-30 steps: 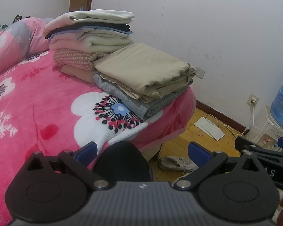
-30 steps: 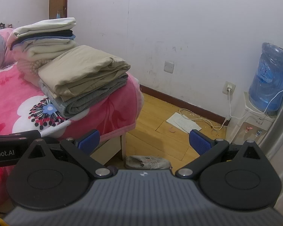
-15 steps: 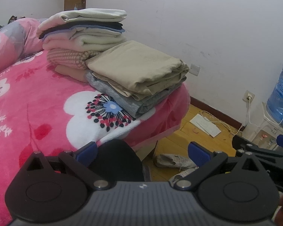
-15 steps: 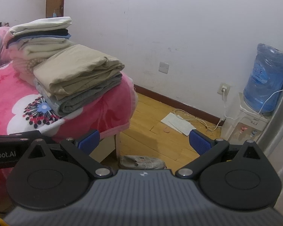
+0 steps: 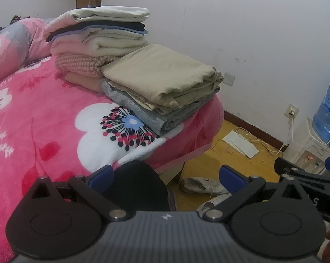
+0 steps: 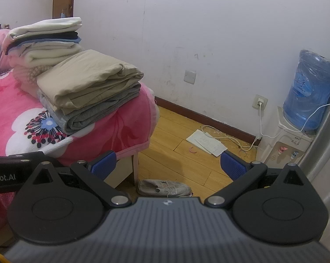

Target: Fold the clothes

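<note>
Both grippers, left (image 5: 166,176) and right (image 6: 167,164), hold jaws wide apart, empty, off the bed's (image 5: 186,131) corner edge.

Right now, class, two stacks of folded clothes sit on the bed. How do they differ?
The back stack is taller, with many thin layers: cream, dark, blue, pink check. The front stack is lower and has fewer pieces, beige on grey. The front stack sits at the bed's corner; the back stack sits further in. Both are neatly folded on the pink floral blanket.
</note>
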A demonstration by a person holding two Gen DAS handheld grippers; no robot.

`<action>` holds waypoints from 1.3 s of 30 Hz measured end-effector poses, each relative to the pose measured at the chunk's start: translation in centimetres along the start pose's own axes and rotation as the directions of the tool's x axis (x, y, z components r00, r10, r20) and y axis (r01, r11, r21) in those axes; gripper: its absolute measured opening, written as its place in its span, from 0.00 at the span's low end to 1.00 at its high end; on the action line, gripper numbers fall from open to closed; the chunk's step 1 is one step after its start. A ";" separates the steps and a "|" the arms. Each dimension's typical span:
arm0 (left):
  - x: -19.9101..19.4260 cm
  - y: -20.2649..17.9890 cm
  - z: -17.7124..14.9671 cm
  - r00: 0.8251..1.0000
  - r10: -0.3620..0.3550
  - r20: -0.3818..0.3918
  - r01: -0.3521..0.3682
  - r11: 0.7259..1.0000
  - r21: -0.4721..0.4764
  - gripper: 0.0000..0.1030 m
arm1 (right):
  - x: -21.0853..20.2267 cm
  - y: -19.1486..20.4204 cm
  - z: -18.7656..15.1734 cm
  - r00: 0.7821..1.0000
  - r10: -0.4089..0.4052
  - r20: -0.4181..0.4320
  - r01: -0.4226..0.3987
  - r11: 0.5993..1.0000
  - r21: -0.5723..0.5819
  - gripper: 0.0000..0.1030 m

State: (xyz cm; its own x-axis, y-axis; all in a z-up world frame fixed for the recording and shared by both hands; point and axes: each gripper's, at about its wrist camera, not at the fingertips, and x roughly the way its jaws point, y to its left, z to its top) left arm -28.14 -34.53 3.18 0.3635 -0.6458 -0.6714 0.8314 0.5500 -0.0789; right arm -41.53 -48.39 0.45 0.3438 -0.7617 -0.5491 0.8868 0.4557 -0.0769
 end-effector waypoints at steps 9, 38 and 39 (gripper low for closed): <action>0.2 0.2 0.0 1.000 0.000 -0.003 0.000 1.000 -0.002 1.00 | 0.1 0.1 -0.1 1.000 0.000 -0.006 0.000 1.000 0.003 0.99; 0.0 0.7 0.0 1.000 0.004 0.002 -0.004 1.000 -0.016 1.00 | 0.0 0.4 0.2 1.000 0.005 0.004 -0.005 1.000 -0.001 0.99; 0.0 0.7 0.0 1.000 0.004 0.002 -0.004 1.000 -0.015 1.00 | 0.0 0.4 0.2 1.000 0.005 0.004 -0.005 1.000 -0.001 0.99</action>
State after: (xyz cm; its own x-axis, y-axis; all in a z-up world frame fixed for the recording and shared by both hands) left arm -27.55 -34.18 3.12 0.3674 -0.6446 -0.6705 0.8234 0.5606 -0.0877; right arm -41.05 -48.33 0.59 0.3496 -0.7615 -0.5458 0.8848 0.4599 -0.0749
